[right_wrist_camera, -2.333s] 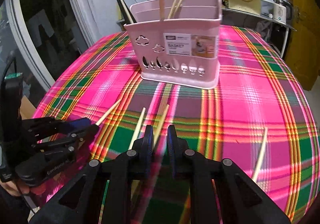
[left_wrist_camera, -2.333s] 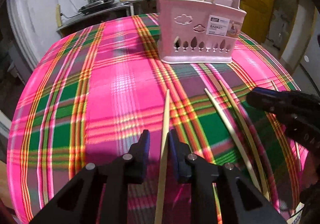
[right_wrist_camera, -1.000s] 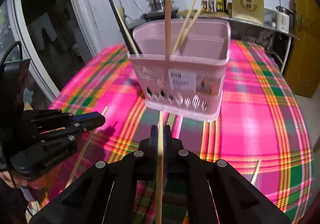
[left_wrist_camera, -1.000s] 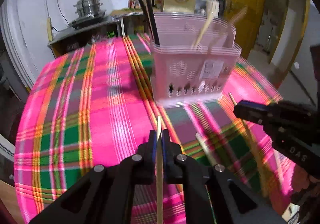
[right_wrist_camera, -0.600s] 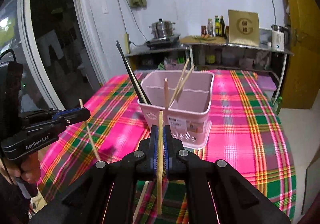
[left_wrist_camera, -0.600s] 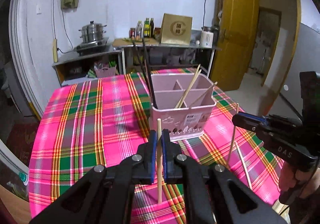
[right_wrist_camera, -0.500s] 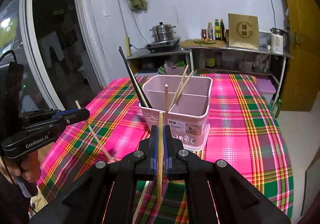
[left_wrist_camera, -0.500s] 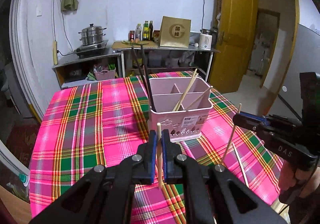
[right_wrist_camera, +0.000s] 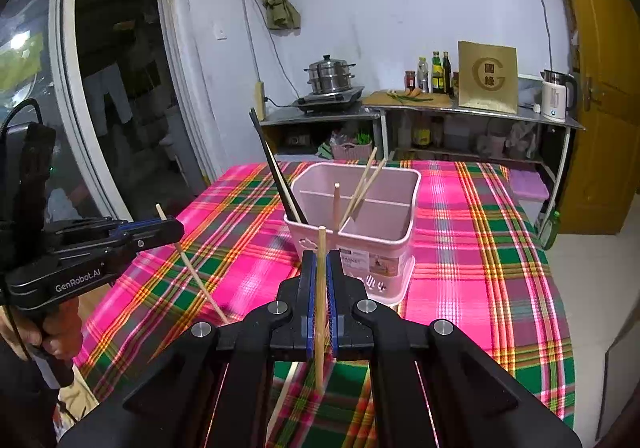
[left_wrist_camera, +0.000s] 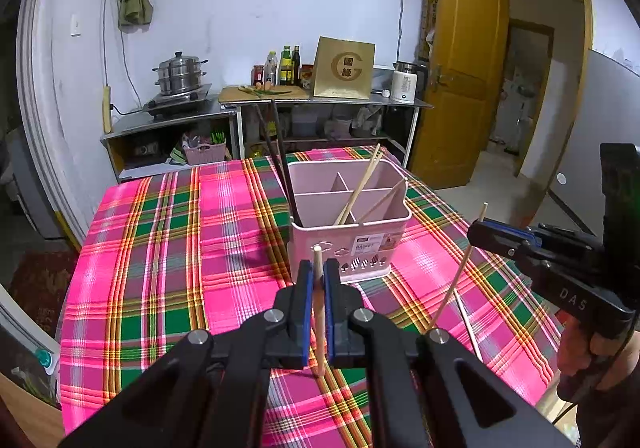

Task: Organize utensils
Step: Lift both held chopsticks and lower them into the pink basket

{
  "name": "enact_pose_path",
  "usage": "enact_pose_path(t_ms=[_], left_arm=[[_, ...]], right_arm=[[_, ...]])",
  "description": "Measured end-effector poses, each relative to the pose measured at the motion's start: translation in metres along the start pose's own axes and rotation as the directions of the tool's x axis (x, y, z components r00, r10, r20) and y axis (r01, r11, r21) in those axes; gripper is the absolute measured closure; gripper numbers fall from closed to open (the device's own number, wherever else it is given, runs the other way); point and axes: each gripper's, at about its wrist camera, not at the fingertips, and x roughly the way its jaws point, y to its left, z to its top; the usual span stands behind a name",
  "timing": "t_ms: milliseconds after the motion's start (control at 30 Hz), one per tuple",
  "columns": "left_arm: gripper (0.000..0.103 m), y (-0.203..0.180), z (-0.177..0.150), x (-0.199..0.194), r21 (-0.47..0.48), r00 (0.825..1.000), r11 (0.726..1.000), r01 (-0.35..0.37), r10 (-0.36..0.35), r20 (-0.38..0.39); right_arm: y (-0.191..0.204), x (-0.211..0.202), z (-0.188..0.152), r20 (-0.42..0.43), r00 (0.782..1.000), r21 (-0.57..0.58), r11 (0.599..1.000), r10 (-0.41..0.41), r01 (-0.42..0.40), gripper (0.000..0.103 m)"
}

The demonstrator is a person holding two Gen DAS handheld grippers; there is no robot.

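Both grippers have risen from the plaid tablecloth (left_wrist_camera: 168, 248) since the earlier frames. Left gripper (left_wrist_camera: 316, 288) clamps a wooden chopstick (left_wrist_camera: 319, 312) upright, short of the pink basket (left_wrist_camera: 352, 244) at the table's middle; right gripper (right_wrist_camera: 320, 280) likewise clamps a second chopstick (right_wrist_camera: 321, 308).

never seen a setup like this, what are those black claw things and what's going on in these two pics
Those are handheld two-finger grippers, one in each of a person's hands, each with a camera looking along its fingers. The left gripper is shut on a wooden chopstick; in its view the right gripper appears off to the side. The right gripper's own view shows it clamping another chopstick. Ahead, a pink utensil basket with chopsticks in it stands on the plaid tablecloth, where a loose chopstick lies.
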Motion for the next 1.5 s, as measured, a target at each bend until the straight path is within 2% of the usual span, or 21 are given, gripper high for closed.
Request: enact_pose_path(t_ms=[333,833,1033,1267,1500], left_arm=[[0.097,-0.002,0.021,-0.004,0.005,1.000,1.000,0.023,-0.023,0.009],[0.097,-0.008,0.102,-0.010,0.021,0.995,1.000,0.014,-0.016,0.100],[0.097,-0.001,0.125,0.001,-0.003,0.992,1.000,0.017,-0.017,0.124],[0.097,0.003,0.132,0.028,-0.007,0.991,1.000,0.015,-0.013,0.136],[0.097,0.006,0.121,0.064,-0.004,0.993,1.000,0.007,-0.006,0.122]], right_arm=[[-0.003,-0.003,0.014,0.023,1.000,-0.005,1.000,0.013,-0.013,0.098],[-0.008,-0.005,0.087,0.173,0.982,0.016,0.997,0.069,-0.073,0.098],[-0.014,0.003,0.109,0.221,0.973,0.039,0.997,0.059,-0.069,0.098],[-0.026,0.026,0.118,0.242,0.970,0.071,0.996,0.033,-0.051,0.098],[-0.037,0.058,0.106,0.232,0.972,0.099,0.994,0.026,-0.050,0.098]])
